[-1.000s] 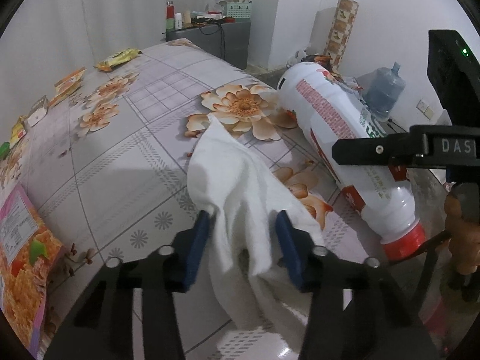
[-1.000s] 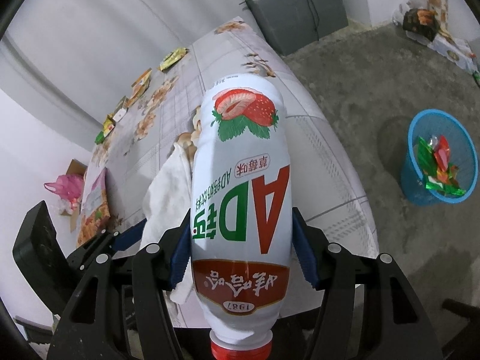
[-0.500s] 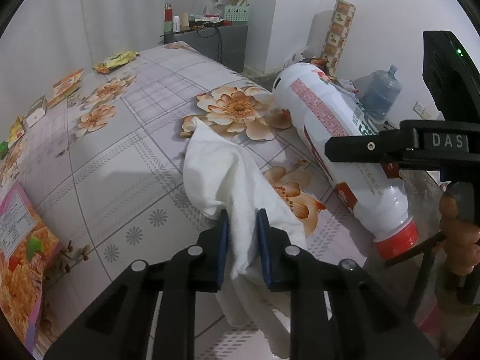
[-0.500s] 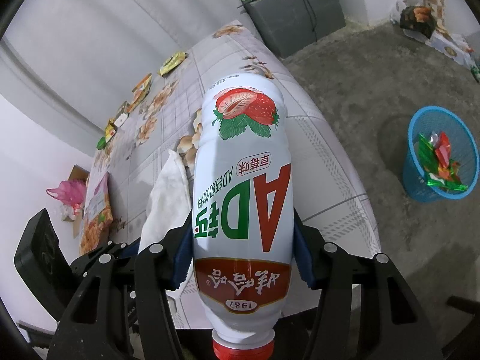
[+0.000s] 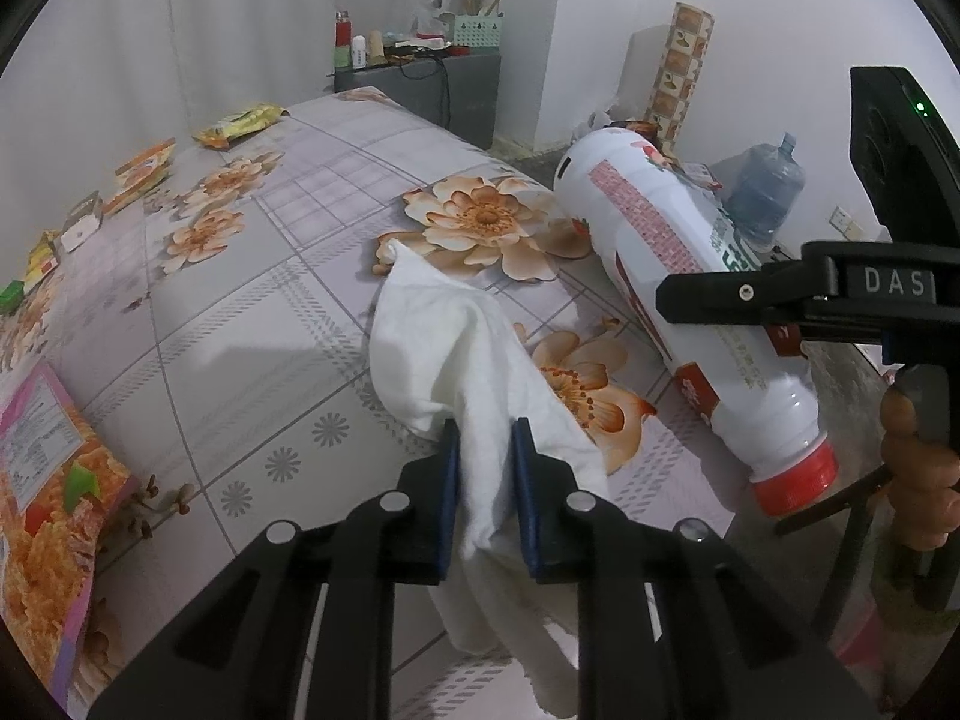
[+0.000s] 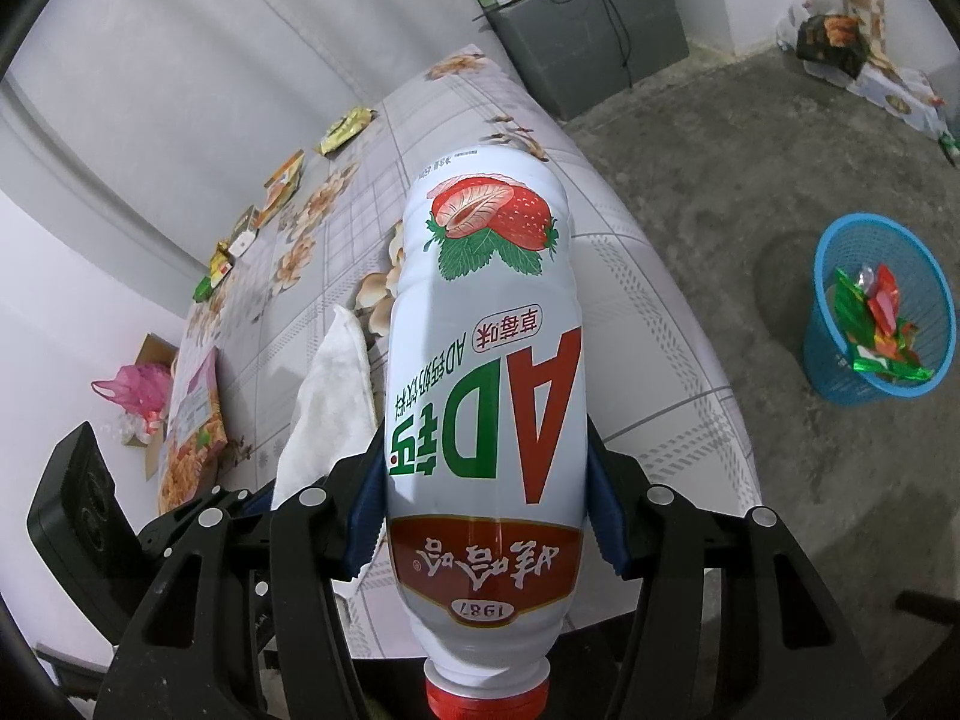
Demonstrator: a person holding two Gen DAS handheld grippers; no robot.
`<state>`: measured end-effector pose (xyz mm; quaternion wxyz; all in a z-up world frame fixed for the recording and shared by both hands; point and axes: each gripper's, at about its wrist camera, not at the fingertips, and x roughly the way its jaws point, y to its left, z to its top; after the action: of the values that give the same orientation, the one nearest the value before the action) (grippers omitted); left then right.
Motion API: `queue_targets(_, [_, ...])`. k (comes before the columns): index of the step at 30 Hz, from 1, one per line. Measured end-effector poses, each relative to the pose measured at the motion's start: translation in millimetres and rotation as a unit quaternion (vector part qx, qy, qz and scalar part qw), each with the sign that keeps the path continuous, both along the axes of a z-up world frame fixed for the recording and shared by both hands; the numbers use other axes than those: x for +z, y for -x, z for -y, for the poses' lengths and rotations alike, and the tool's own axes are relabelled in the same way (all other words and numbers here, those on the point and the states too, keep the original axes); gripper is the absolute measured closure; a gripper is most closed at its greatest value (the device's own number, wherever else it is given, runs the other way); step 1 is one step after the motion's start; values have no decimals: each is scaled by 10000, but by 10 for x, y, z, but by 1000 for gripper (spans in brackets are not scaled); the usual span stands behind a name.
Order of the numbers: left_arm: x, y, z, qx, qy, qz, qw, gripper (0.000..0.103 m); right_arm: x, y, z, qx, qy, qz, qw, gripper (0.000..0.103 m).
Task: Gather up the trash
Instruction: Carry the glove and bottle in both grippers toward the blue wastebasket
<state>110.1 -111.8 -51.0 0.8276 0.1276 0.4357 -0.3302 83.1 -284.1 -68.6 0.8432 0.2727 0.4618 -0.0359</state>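
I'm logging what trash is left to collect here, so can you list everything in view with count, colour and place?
bottle: one, white with red cap, lying on table edge
tissue: one, white, crumpled beside bottle
snack bag: one, orange-pink, table's near left
wrappers: several, yellow, orange and green, along far table edge
basket: one, blue, on floor, holding wrappers
water jug: one, blue, floor
cabinet: one, grey, far wall
left gripper: black, blue pads pinching tissue, jaws just closed
right gripper: black, clamped on bottle

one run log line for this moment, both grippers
left gripper: just closed on crumpled white tissue | right gripper: shut on white strawberry-label plastic bottle | blue mesh bin: on floor
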Motion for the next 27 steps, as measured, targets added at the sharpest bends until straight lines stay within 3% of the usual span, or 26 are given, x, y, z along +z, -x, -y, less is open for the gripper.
queue_targets(17, [205,-55,-198,34,404,109,9991,88,90,79,-59,-163,81,87,9998,49])
queue_targets(27, [429,-50,-50,-225,487,287,9981,88,211,333,150,-460,-204,501,9975,50])
